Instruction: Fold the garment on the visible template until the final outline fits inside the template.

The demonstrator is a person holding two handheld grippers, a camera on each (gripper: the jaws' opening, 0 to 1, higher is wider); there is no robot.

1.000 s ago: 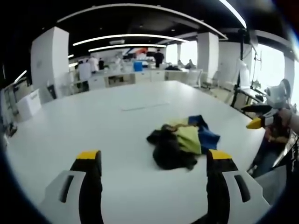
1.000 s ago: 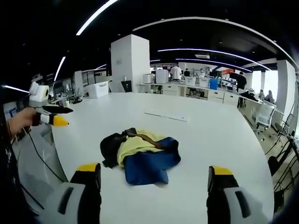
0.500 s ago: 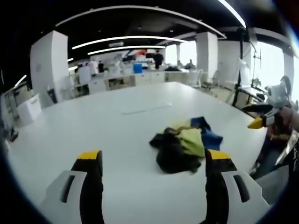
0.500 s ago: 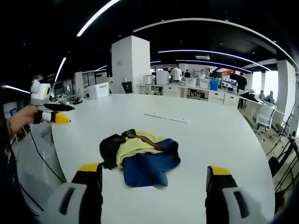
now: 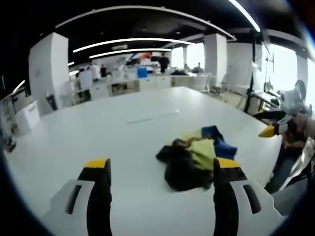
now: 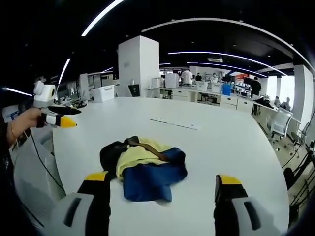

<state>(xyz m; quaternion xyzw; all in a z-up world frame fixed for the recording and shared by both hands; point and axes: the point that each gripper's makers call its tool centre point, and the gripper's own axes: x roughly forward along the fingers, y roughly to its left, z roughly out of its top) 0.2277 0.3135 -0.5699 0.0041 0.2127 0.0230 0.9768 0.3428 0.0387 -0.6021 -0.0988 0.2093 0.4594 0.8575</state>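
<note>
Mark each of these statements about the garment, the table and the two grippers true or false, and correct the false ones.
1. The garment lies crumpled in a heap on the white table. True.
2. The right gripper is shut on the garment. False: its jaws stand apart, holding nothing.
3. The garment shows black, yellow and blue parts. True.
4. The left gripper is pressed flat on the garment. False: its jaws stand open, with the garment beyond them.
5. The garment is folded into a neat rectangle. False: it is bunched and unfolded.
</note>
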